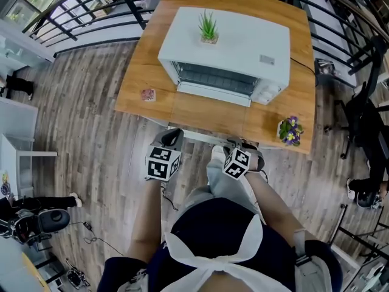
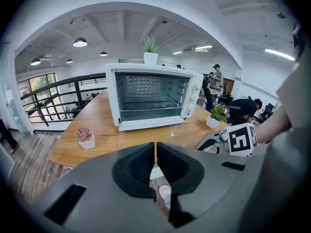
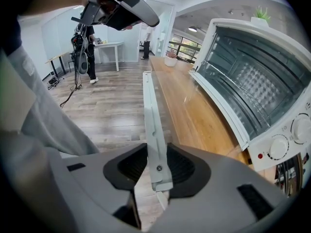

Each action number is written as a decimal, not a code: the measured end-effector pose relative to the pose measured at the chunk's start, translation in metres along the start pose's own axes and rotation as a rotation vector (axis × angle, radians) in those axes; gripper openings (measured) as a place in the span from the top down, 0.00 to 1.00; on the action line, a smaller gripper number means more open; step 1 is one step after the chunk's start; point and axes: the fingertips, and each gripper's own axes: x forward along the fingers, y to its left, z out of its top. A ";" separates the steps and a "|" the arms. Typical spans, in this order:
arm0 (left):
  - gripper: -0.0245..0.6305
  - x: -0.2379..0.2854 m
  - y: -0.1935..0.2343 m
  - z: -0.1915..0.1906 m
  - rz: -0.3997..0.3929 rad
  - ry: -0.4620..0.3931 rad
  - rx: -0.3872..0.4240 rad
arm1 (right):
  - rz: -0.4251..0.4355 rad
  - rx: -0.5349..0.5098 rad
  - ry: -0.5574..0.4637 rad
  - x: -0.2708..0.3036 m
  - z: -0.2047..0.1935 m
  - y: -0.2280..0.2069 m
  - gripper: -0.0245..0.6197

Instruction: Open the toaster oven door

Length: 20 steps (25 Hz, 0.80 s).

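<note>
**Left jaws closed, right jaws on the handle**

The left gripper (image 1: 172, 136) angled downward, empty, its jaws pressed together. The right gripper (image 1: 233, 143) pointed more steeply down, its jaws touching either side of the door handle (image 3: 150, 110). Both forearms stretched forward, side by side.

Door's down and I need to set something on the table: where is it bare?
Widest bare wood: the table left of the oven, beyond the small pink plant. A narrower strip lies right of the oven, beyond the purple flowers. The front is crowded: the open door covers it, right claw on its handle.
</note>
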 end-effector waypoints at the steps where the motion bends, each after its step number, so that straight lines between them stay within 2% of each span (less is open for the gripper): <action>1: 0.92 -0.001 0.000 0.000 -0.001 -0.001 -0.001 | -0.001 0.000 0.000 0.000 0.000 0.000 0.75; 6: 0.92 -0.001 -0.002 0.001 -0.002 -0.006 -0.007 | 0.009 0.015 0.008 0.000 0.001 -0.001 0.75; 20: 0.92 -0.010 -0.006 0.011 0.029 -0.072 -0.024 | 0.002 0.239 -0.060 -0.040 -0.004 -0.025 0.76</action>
